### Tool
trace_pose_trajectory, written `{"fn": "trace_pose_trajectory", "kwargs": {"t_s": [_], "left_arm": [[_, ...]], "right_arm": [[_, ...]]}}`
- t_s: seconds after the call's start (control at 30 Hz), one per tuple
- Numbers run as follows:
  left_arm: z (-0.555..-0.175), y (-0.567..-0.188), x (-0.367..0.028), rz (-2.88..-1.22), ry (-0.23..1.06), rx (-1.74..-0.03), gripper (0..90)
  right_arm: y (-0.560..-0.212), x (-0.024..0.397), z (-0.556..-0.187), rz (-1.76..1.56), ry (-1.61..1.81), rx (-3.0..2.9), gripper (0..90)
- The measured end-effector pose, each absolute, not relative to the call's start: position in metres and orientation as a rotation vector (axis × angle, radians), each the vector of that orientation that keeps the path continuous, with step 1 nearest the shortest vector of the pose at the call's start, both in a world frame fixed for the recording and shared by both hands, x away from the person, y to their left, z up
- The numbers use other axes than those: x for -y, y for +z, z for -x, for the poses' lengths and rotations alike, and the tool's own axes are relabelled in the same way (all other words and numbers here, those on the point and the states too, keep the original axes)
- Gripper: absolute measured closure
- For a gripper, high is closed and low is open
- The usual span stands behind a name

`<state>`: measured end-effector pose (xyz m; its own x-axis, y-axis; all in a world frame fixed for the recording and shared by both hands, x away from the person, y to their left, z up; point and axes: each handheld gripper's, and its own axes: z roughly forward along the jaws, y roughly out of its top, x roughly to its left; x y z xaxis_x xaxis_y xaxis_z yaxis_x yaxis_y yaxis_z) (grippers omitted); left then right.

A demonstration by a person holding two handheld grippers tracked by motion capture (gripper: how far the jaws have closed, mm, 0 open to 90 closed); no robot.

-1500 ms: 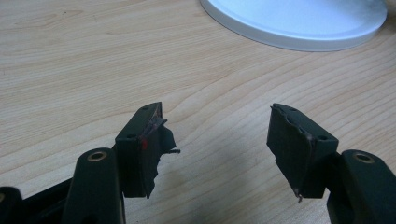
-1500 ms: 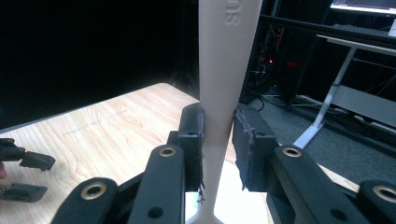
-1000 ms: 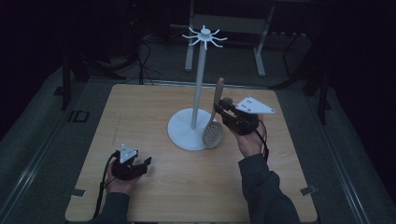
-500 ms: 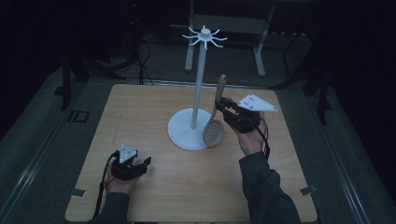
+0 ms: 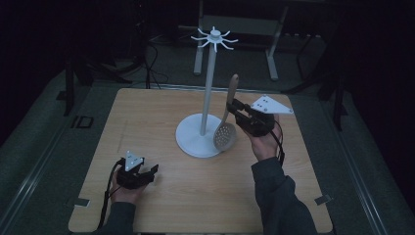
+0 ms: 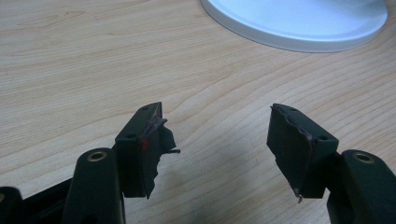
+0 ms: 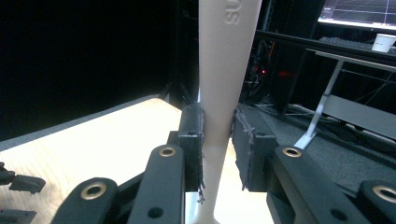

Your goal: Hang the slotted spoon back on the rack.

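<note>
A beige slotted spoon (image 5: 227,122) hangs upright beside the white hook stand (image 5: 207,93), bowl down near the stand's round base (image 5: 193,139). My right gripper (image 5: 236,108) is shut on the spoon's handle (image 7: 219,88), which rises between both pads in the right gripper view. My left gripper (image 5: 149,172) rests open on the table at the near left, nothing between its fingers (image 6: 140,144). The stand's base (image 6: 299,23) lies ahead of it in the left gripper view.
The wooden table (image 5: 147,117) has bare room left of the stand. A ring of hooks (image 5: 214,38) tops the pole. Dark floor, cables and a metal frame (image 5: 271,44) lie beyond the far edge.
My right gripper has lifted the spoon slightly and drifted a little right, away from the pole. The left gripper has stayed put.
</note>
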<state>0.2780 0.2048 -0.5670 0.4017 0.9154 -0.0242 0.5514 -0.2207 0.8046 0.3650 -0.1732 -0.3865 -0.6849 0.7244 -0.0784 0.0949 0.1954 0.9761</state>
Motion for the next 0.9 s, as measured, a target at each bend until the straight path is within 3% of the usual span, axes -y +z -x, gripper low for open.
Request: {"fn": "trace_pose_trajectory", "kwargs": {"t_s": [0.9], "left_arm": [[-0.278,-0.567,-0.205,-1.899,0.606,-1.256,36.9]], "right_arm": [[-0.371,0.173,-0.371,-0.776,1.53,-1.914,73.6]]}}
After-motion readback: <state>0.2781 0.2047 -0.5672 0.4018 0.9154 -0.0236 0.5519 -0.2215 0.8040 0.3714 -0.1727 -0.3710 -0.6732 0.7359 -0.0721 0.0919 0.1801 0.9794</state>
